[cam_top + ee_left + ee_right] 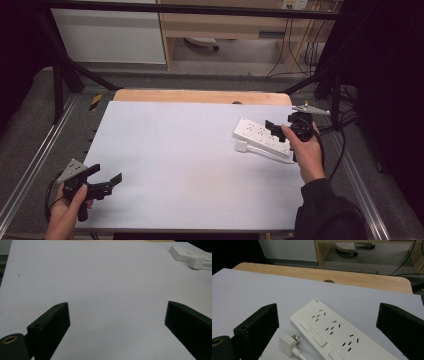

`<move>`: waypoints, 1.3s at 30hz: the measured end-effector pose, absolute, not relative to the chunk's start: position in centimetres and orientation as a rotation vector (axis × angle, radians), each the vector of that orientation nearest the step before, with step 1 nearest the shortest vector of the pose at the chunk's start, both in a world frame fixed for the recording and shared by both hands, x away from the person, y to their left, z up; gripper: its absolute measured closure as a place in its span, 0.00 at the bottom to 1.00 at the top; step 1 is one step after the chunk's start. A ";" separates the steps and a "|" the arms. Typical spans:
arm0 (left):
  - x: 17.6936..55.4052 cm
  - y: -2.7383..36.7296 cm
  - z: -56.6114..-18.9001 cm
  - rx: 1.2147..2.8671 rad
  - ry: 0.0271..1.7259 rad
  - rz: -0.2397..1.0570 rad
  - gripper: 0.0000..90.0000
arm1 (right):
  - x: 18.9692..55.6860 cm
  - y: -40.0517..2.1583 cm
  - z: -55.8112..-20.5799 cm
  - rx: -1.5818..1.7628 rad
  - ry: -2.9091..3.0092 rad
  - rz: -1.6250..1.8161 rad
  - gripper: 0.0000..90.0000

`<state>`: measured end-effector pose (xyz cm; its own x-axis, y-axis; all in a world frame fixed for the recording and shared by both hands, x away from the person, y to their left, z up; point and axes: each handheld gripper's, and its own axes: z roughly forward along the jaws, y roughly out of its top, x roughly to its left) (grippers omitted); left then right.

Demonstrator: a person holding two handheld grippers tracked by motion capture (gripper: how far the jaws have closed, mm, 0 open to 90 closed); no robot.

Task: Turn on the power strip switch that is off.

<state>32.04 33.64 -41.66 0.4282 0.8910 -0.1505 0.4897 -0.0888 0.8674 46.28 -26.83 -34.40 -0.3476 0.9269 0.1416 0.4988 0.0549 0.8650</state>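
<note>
Hovering over the white power strip [261, 136] at the far right of the tabletop [190, 160], the right gripper [278, 131] gapes wide, empty. White plug [290, 344] lies beside the strip. Left gripper [106, 179], near left, wide open, empty.

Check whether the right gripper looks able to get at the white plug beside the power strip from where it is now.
Probably yes: the right gripper hangs open over the power strip, and the white plug lies uncovered on the mat right beside it, nothing between.

High view overhead, facing forward — gripper views low; all share power strip [262, 136].
</note>
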 end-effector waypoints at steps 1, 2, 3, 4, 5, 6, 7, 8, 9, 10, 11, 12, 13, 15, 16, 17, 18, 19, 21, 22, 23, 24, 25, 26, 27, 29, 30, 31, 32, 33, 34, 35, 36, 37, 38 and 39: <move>32.0 33.6 -41.7 1.734 1.201 0.531 0.07 | 46.4 -26.8 -34.5 1.425 1.881 1.231 0.06; 32.0 33.6 -41.7 1.735 1.202 0.530 0.07 | 46.5 -26.8 -34.6 1.423 1.885 1.227 0.06; 32.1 33.6 -41.7 1.735 1.201 0.528 0.07 | 46.7 -26.7 -34.8 1.434 1.884 1.224 0.06; 32.1 33.6 -41.7 1.734 1.202 0.526 0.07 | 46.7 -26.7 -34.8 1.434 1.884 1.224 0.06; 32.1 33.6 -41.7 1.735 1.201 0.529 0.07 | 46.8 -26.6 -34.9 1.435 1.889 1.218 0.06; 32.1 33.6 -41.7 1.736 1.200 0.528 0.07 | 46.9 -26.6 -35.0 1.440 1.893 1.209 0.06; 32.1 33.6 -41.7 1.736 1.201 0.528 0.07 | 47.2 -26.5 -35.2 1.446 1.899 1.204 0.07; 32.1 33.6 -41.7 1.735 1.201 0.527 0.07 | 47.2 -26.4 -35.2 1.452 1.905 1.199 0.08; 32.1 33.6 -41.7 1.735 1.201 0.528 0.07 | 47.2 -26.4 -35.2 1.452 1.905 1.199 0.08; 32.1 33.6 -41.7 1.735 1.201 0.528 0.07 | 47.4 -26.4 -35.3 1.448 1.912 1.192 0.08; 32.1 33.6 -41.7 1.735 1.201 0.526 0.07 | 47.4 -26.5 -35.4 1.452 1.915 1.186 0.10; 32.1 33.6 -41.7 1.736 1.200 0.526 0.07 | 47.5 -26.5 -35.5 1.449 1.922 1.184 0.11; 32.1 33.6 -41.7 1.738 1.199 0.527 0.07 | 47.6 -26.5 -35.6 1.451 1.925 1.182 0.12; 32.1 33.6 -41.7 1.740 1.198 0.528 0.07 | 47.7 -26.4 -35.7 1.450 1.927 1.179 0.16; 32.1 33.6 -41.7 1.740 1.198 0.528 0.07 | 47.8 -26.4 -35.8 1.445 1.931 1.179 0.18; 32.1 33.6 -41.7 1.741 1.199 0.527 0.07 | 47.8 -26.3 -35.8 1.445 1.932 1.177 0.18; 32.1 33.6 -41.7 1.741 1.198 0.527 0.07 | 47.8 -26.3 -35.9 1.439 1.937 1.175 0.21; 32.1 33.6 -41.7 1.742 1.197 0.526 0.07 | 47.9 -26.2 -35.9 1.434 1.940 1.174 0.22; 32.1 33.5 -41.7 1.746 1.195 0.525 0.07 | 47.9 -26.0 -36.0 1.434 1.938 1.170 0.24; 32.1 33.5 -41.7 1.747 1.194 0.523 0.07 | 47.9 -26.0 -36.0 1.427 1.940 1.168 0.25; 32.1 33.5 -41.7 1.747 1.194 0.523 0.07 | 47.9 -25.9 -36.0 1.424 1.943 1.168 0.26; 32.1 33.5 -41.7 1.748 1.193 0.523 0.07 | 48.0 -25.8 -36.1 1.424 1.947 1.163 0.27; 32.1 33.5 -41.7 1.748 1.193 0.522 0.07 | 48.0 -25.8 -36.2 1.422 1.945 1.160 0.27; 32.1 33.5 -41.7 1.748 1.194 0.522 0.07 | 48.1 -25.7 -36.2 1.428 1.946 1.156 0.28; 32.1 33.5 -41.7 1.748 1.194 0.522 0.07 | 48.1 -25.7 -36.3 1.426 1.950 1.153 0.28; 32.1 33.4 -41.7 1.750 1.192 0.520 0.07 | 48.2 -25.6 -36.4 1.426 1.953 1.146 0.29; 32.1 33.4 -41.7 1.750 1.192 0.520 0.07 | 48.2 -25.6 -36.4 1.427 1.953 1.143 0.30; 32.1 33.4 -41.8 1.752 1.191 0.520 0.07 | 48.3 -25.6 -36.5 1.429 1.954 1.141 0.31; 32.1 33.4 -41.8 1.752 1.192 0.520 0.07 | 48.4 -25.6 -36.6 1.427 1.956 1.136 0.31; 32.1 33.4 -41.8 1.755 1.189 0.522 0.07 | 48.4 -25.6 -36.6 1.430 1.956 1.132 0.32; 32.1 33.4 -41.8 1.755 1.189 0.523 0.07 | 48.4 -25.6 -36.7 1.433 1.956 1.127 0.33; 32.1 33.4 -41.7 1.756 1.188 0.522 0.07 | 48.5 -25.6 -36.7 1.431 1.959 1.121 0.34; 32.1 33.4 -41.8 1.756 1.188 0.522 0.07 | 48.5 -25.5 -36.8 1.435 1.961 1.117 0.35; 32.1 33.4 -41.8 1.757 1.188 0.521 0.07 | 48.6 -25.5 -36.8 1.436 1.959 1.113 0.36; 32.1 33.3 -41.8 1.758 1.189 0.521 0.07 | 48.6 -25.5 -36.9 1.437 1.960 1.110 0.37; 32.1 33.3 -41.8 1.758 1.188 0.521 0.07 | 48.7 -25.5 -36.9 1.439 1.959 1.109 0.37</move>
<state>32.09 33.34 -41.76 0.4444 0.8845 -0.1421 0.4947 -0.1100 0.8621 48.65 -25.47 -36.93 -0.3431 0.9349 0.0912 0.5594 0.1254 0.8193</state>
